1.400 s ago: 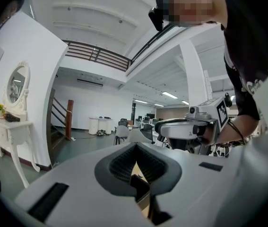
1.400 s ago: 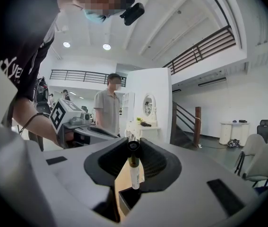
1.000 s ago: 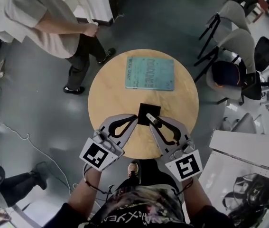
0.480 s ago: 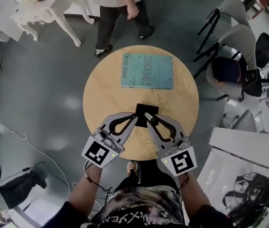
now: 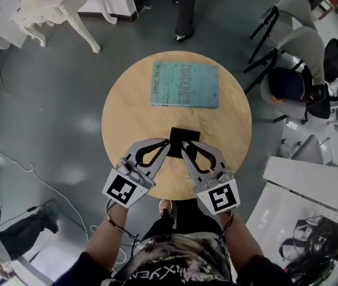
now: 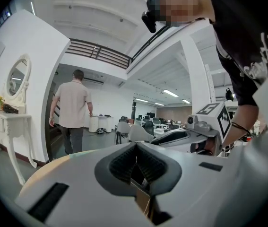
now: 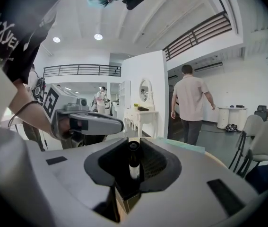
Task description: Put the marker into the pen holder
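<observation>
The black square pen holder (image 5: 185,134) stands on the round wooden table (image 5: 133,118), near its front. My right gripper (image 5: 183,146) hangs over the holder's near edge, shut on the marker (image 7: 134,162). The marker has a white body and a black end and stands upright between the pads. My left gripper (image 5: 169,145) has its tips at the holder's left edge and its jaws look shut with nothing between them. Whether it touches the holder I cannot tell. In the left gripper view the pads (image 6: 124,167) meet in a thin seam over the dark holder.
A teal book (image 5: 185,84) lies flat on the far half of the table. Several chairs (image 5: 288,46) stand to the right, one with a dark bag. A person's legs (image 5: 183,11) are beyond the table, and a white dressing table (image 5: 55,5) stands at the far left.
Both grippers have sunk toward the table and drawn closer over the pen holder, the marker still in the right one. The person beyond the table has walked from the left to the far side.
</observation>
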`<control>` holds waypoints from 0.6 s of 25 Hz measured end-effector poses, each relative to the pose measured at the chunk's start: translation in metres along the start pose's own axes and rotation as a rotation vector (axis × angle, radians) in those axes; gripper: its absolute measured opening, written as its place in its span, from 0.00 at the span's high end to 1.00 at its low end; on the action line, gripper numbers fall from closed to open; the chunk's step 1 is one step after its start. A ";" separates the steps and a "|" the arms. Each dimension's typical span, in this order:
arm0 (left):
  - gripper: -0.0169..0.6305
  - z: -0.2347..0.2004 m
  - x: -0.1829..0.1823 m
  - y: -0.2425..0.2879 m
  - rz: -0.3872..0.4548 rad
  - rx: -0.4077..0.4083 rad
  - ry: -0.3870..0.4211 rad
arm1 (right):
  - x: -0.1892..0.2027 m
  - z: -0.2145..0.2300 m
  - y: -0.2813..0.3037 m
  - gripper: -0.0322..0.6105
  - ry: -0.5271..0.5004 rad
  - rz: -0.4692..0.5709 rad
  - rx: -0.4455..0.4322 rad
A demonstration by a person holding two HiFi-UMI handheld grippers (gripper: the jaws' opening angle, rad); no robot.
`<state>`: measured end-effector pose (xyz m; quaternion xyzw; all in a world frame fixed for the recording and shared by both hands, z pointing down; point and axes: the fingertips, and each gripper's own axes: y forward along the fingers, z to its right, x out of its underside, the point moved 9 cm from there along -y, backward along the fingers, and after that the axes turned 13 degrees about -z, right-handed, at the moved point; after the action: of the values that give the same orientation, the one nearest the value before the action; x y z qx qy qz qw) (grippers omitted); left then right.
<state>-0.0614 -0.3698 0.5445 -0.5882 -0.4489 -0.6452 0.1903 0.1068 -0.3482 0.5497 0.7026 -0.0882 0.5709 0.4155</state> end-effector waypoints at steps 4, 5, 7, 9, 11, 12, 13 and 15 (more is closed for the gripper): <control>0.95 0.001 0.004 0.004 -0.004 -0.002 0.006 | 0.010 0.001 0.006 0.83 -0.001 -0.022 0.003; 0.95 0.001 0.005 0.004 -0.007 -0.003 0.007 | 0.012 0.001 0.007 0.83 -0.002 -0.025 0.003; 0.95 0.001 0.006 0.006 -0.010 -0.002 0.006 | 0.014 0.000 0.010 0.83 -0.002 -0.033 0.003; 0.95 0.000 0.006 0.006 -0.009 -0.001 0.001 | 0.017 0.000 0.012 0.83 0.002 -0.044 0.003; 0.95 0.000 0.006 0.006 -0.008 0.000 -0.002 | 0.020 -0.001 0.014 0.83 0.006 -0.051 0.005; 0.95 0.000 0.006 0.006 -0.008 0.000 0.000 | 0.021 -0.001 0.015 0.83 0.008 -0.055 0.006; 0.95 0.000 0.006 0.006 -0.008 0.000 0.001 | 0.023 -0.001 0.016 0.83 0.009 -0.060 0.006; 0.95 0.000 0.006 0.006 -0.006 -0.002 0.000 | 0.027 -0.002 0.018 0.83 0.008 -0.062 0.008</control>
<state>-0.0581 -0.3713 0.5526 -0.5873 -0.4498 -0.6462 0.1877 0.1039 -0.3491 0.5818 0.7043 -0.0626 0.5608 0.4307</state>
